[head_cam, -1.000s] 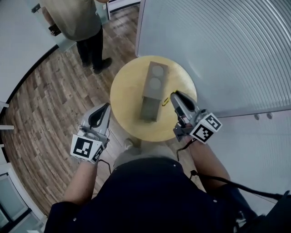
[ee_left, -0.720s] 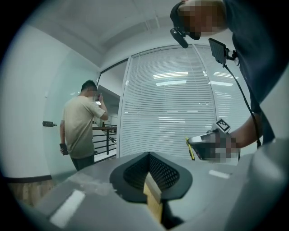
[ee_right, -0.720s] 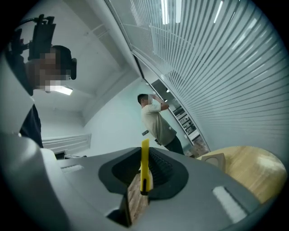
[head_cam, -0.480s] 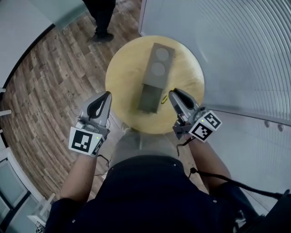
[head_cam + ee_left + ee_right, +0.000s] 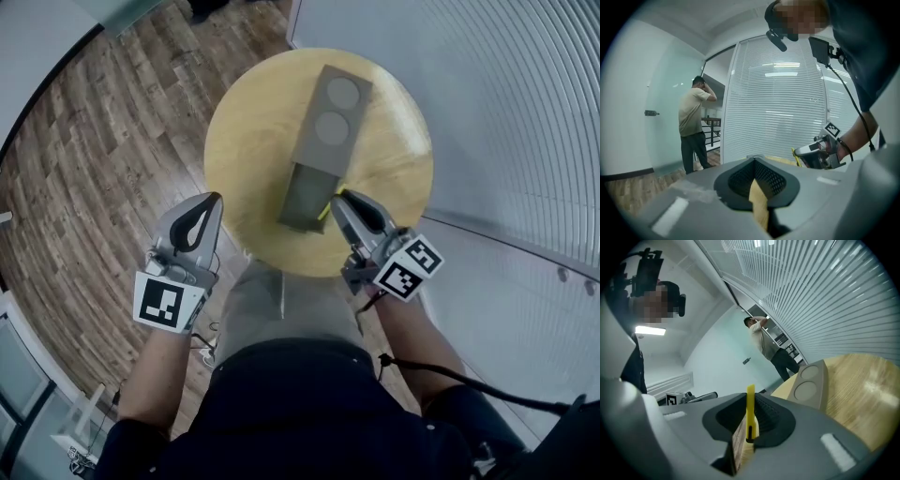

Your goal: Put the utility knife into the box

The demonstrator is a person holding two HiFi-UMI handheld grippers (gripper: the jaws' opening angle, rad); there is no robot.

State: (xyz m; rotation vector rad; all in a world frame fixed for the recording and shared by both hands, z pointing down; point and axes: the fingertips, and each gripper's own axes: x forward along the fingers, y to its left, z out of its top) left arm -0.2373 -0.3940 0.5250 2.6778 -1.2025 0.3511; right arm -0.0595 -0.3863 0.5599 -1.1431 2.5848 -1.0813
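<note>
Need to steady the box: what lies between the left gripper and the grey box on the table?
Nothing: only bare round wooden table separates the left gripper from the grey rectangular box, as the head view shows.

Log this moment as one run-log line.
right tool: shut on utility knife, at near end of box | left tool: shut, empty, at left edge of table | knife: not yet in box
</note>
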